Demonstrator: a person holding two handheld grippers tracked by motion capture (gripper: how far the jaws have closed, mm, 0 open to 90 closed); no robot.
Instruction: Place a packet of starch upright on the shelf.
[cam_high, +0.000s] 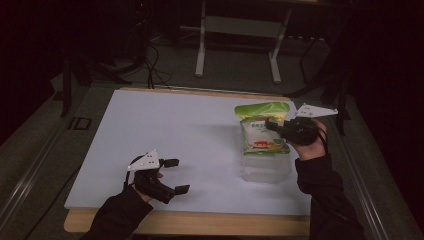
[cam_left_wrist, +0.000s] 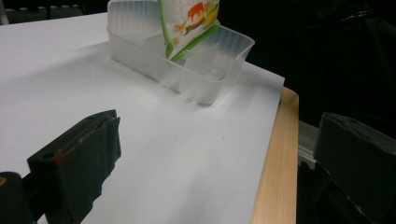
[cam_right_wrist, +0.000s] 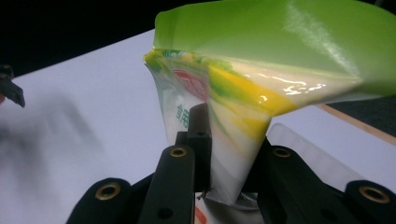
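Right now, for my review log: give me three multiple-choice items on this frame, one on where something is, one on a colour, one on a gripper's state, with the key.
1. Where is the clear plastic container?
A. at the table's far left corner
B. on the white sheet, near its right edge
C. on the floor

2. What colour is the top band of the snack bag?
A. green
B. blue
C. black

3. How does the left gripper stand?
A. shut on the bag
B. shut on the container
C. open, holding nothing

Key: B, the high view shows it on the right; A, the band is bright green; C, its jaws are apart over bare sheet, while the right gripper clamps the bag.
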